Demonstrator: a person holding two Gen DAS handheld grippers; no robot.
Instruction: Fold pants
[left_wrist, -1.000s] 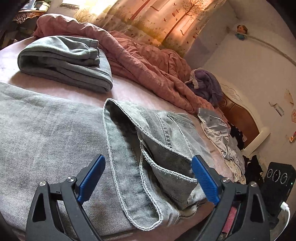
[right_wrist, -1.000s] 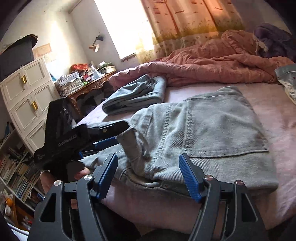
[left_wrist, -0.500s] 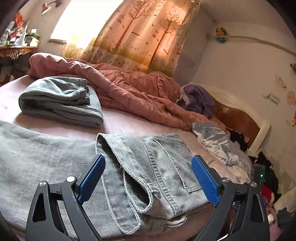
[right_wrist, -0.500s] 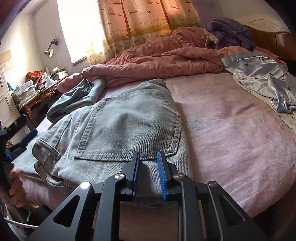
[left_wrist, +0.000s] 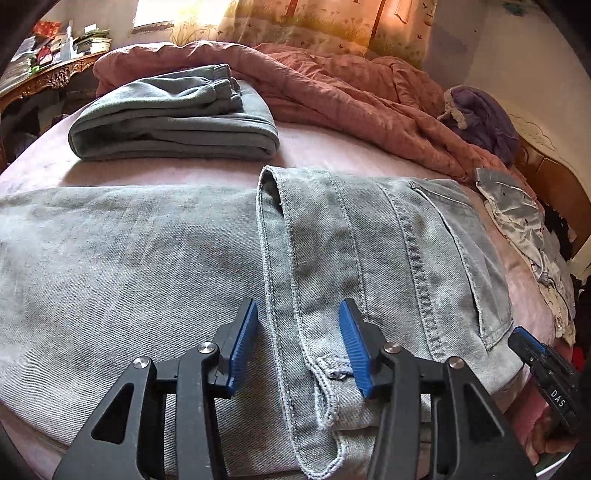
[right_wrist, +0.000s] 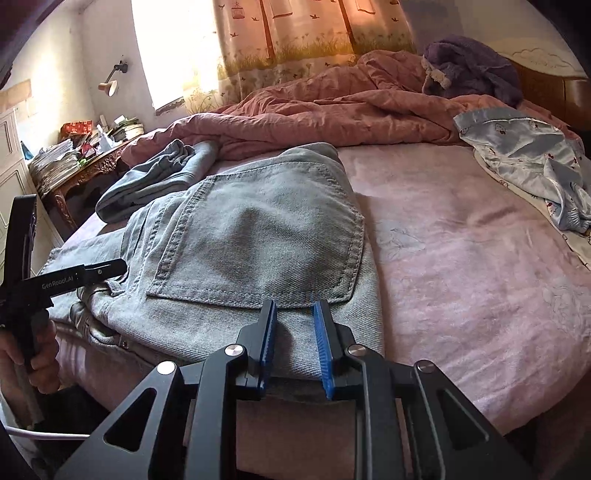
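Left wrist view: jeans (left_wrist: 147, 266) are lying flat on the bed (left_wrist: 332, 147), waistband end folded over. The left tool (left_wrist: 297, 339) is closing, half open, around the folded denim edge, pads not yet pressing it. The right tool (right_wrist: 293, 343) is sitting narrowed at the jeans' near edge below the back pocket; whether it is pinching cloth is unclear. Folded pants (left_wrist: 173, 118) are lying beyond.

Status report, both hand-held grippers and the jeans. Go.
Left hand-held gripper closing over the jeans hem edge. Right hand-held gripper shut on the waistband edge below the back pocket. Folded grey pants beyond, clear of the work.
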